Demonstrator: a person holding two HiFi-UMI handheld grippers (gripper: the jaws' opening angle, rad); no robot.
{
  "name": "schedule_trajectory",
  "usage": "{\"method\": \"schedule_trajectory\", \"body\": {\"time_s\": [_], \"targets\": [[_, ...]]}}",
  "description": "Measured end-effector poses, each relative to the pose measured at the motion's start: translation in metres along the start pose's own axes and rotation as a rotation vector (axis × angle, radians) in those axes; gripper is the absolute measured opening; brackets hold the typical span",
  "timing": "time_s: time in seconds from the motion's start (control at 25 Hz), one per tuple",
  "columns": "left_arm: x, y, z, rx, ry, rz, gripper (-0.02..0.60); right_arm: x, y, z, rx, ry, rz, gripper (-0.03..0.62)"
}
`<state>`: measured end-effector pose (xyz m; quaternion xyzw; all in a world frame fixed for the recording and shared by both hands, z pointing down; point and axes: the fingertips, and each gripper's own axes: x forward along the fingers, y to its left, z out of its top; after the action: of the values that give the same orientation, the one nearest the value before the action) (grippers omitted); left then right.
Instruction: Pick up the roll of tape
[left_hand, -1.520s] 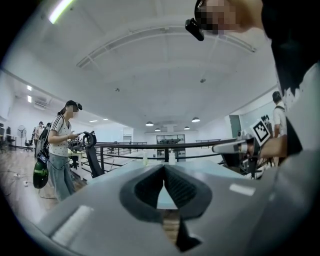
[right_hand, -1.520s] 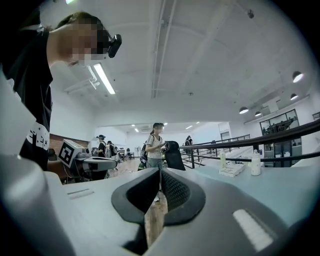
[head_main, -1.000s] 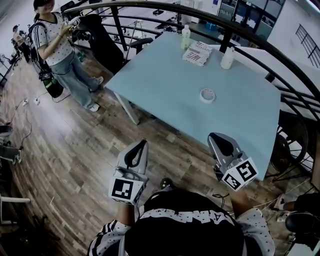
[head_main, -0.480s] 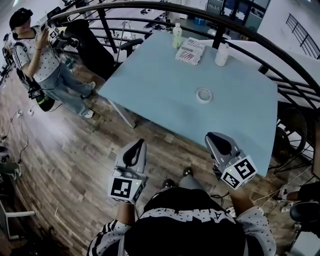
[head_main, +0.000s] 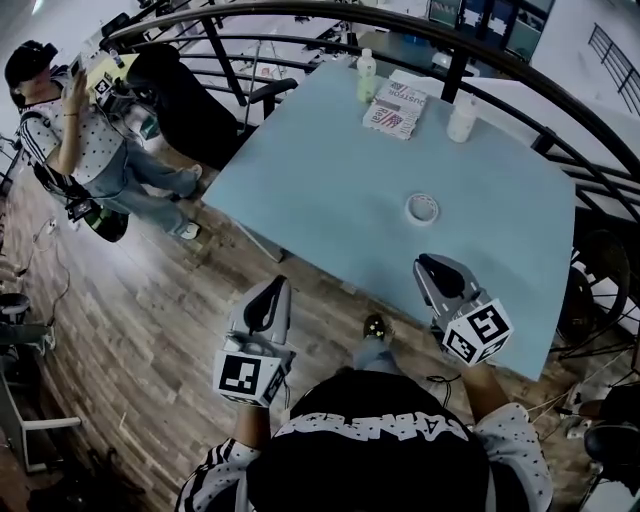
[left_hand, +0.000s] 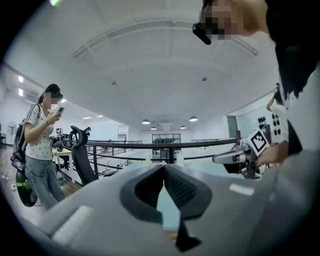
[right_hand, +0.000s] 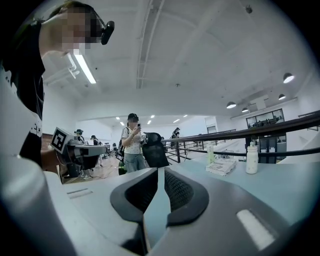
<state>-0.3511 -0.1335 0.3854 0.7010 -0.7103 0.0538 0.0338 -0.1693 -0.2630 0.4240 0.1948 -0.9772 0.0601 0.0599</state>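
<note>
The roll of tape, a white ring, lies flat on the light blue table, right of its middle. My right gripper hovers over the table's near edge, a short way in front of the tape and pointing toward it. Its jaws are opening, with a thin gap and nothing between them. My left gripper is over the wooden floor just short of the table. Its tips meet, and it holds nothing. Neither gripper view shows the tape.
At the table's far end stand a small bottle, a white bottle and a printed booklet. A black curved railing runs behind and to the right. A person and an office chair stand at the left.
Both grippers have moved forward toward the table. The right one now reaches over its near edge, closer to the tape.
</note>
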Motion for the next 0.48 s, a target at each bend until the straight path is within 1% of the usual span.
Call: {"method": "schedule_trajectory", "body": {"time_s": [0.08, 0.28, 0.48], "targets": [[0.018, 0.003, -0.003, 0.009, 0.003, 0.006, 0.0, 0.013, -0.017, -0.007, 0.002, 0.007, 0.001, 0.025], [0.053, 0.007, -0.004, -0.001, 0.023, 0.009, 0.0, 0.037, -0.054, -0.019, -0.007, 0.045, -0.006, 0.035], [0.087, 0.01, -0.005, 0.012, 0.027, 0.009, 0.0, 0.056, -0.09, -0.034, -0.015, 0.085, -0.013, 0.041]]}}
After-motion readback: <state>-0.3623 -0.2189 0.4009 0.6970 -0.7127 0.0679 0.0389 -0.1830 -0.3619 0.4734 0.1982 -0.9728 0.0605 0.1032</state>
